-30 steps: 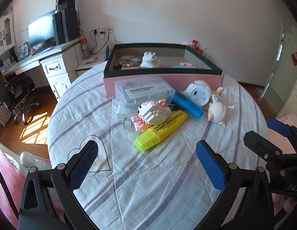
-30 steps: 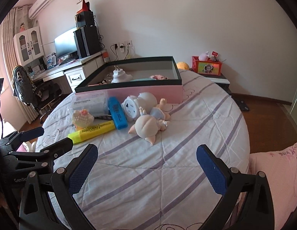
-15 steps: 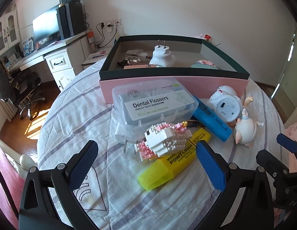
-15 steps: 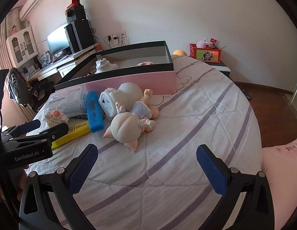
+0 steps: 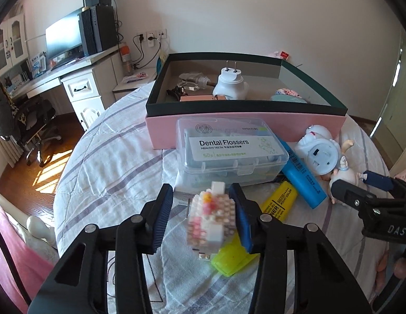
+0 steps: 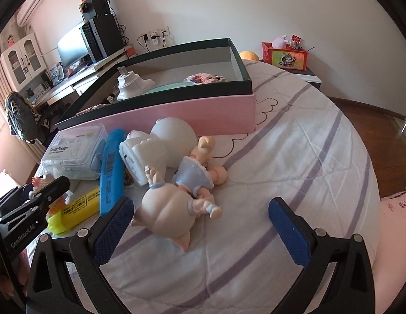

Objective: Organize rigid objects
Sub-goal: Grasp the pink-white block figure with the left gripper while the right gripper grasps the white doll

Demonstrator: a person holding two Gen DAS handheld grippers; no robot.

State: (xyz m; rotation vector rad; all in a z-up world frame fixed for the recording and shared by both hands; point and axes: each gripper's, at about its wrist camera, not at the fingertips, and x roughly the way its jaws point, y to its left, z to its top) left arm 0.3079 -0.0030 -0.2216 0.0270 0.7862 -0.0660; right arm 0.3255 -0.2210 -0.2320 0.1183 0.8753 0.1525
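Now the left tool (image 5: 204, 218) pinches the pink-and-white brick figure (image 5: 210, 222) between its blue pads, lifted just above the yellow highlighter (image 5: 258, 229) on the striped bench (image 5: 114, 172). Beyond it the clear Dental Flossers case (image 5: 230, 151) and blue marker (image 5: 303, 176) crowd the front of the pink box (image 5: 245, 123), which holds a white plug (image 5: 230, 83) and small clutter. The right tool (image 6: 200, 219) hangs spread wide around the pig doll (image 6: 176, 209).
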